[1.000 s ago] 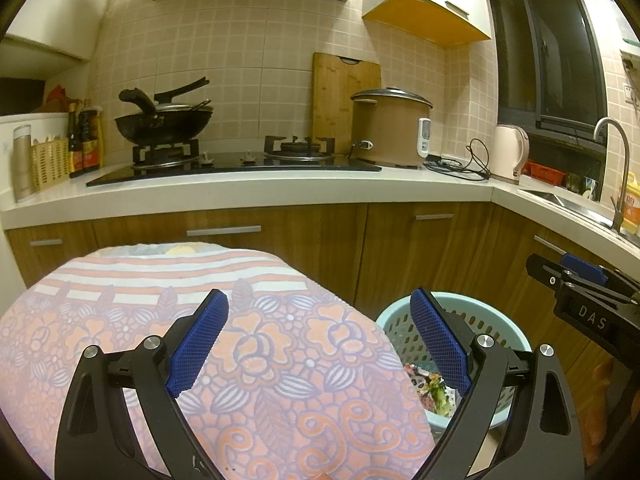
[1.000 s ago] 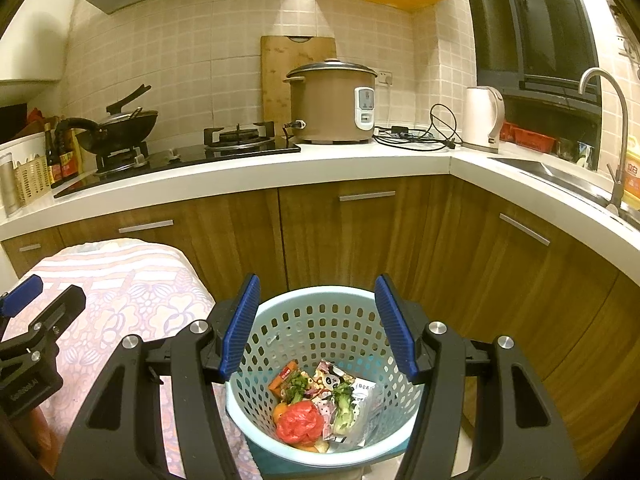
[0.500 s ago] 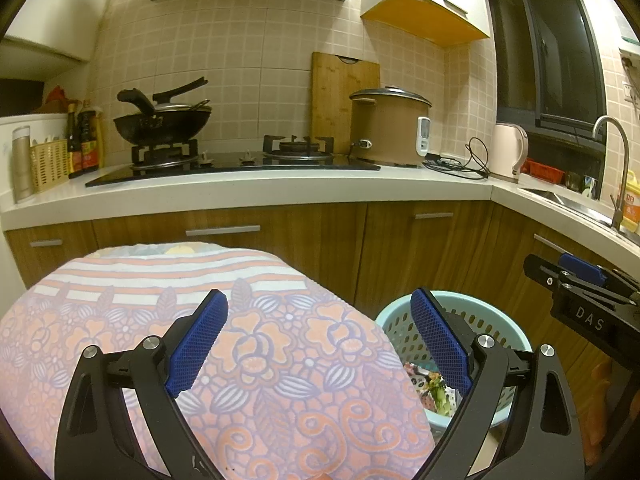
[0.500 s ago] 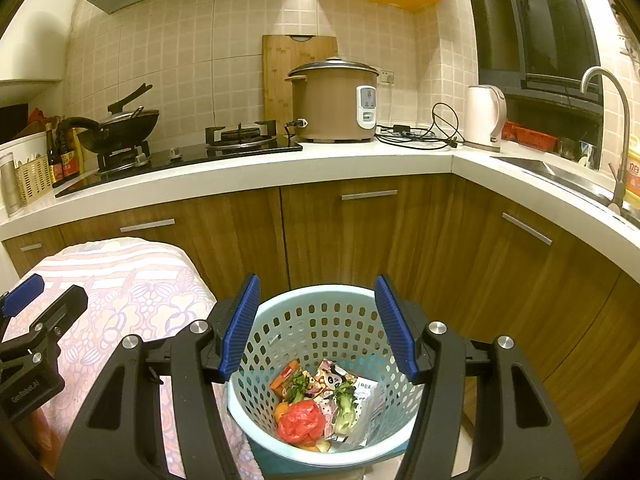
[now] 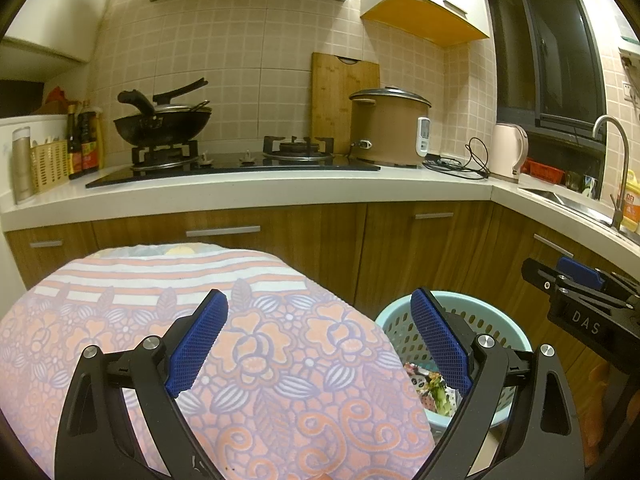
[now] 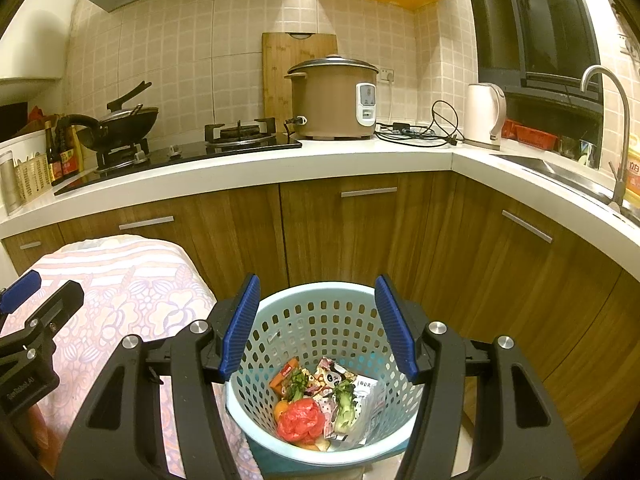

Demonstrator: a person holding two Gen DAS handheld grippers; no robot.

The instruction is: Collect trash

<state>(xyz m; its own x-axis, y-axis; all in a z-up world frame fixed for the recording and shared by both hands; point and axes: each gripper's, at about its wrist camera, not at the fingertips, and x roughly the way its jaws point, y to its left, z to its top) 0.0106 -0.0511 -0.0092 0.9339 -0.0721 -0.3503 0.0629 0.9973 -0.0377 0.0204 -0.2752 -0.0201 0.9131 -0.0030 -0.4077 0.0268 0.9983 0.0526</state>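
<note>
A light blue perforated basket [image 6: 320, 320] stands on the floor by the cabinets and holds trash: a red crumpled bag [image 6: 300, 420], snack wrappers [image 6: 332, 380] and green vegetable scraps [image 6: 344, 400]. My right gripper [image 6: 318, 328] is open and empty, held above the basket's rim. My left gripper [image 5: 320, 344] is open and empty above a table covered with a pink floral cloth [image 5: 260, 360]. The basket [image 5: 488, 320] shows at the table's right edge in the left wrist view. The right gripper [image 5: 580, 304] shows at the far right there.
Wooden cabinets [image 6: 360, 232] and a white L-shaped counter [image 6: 280, 168] stand behind. On the counter are a wok [image 5: 160, 124] on a gas hob, a rice cooker [image 6: 334, 96], a kettle [image 6: 484, 114], cables and a sink tap [image 6: 616, 120].
</note>
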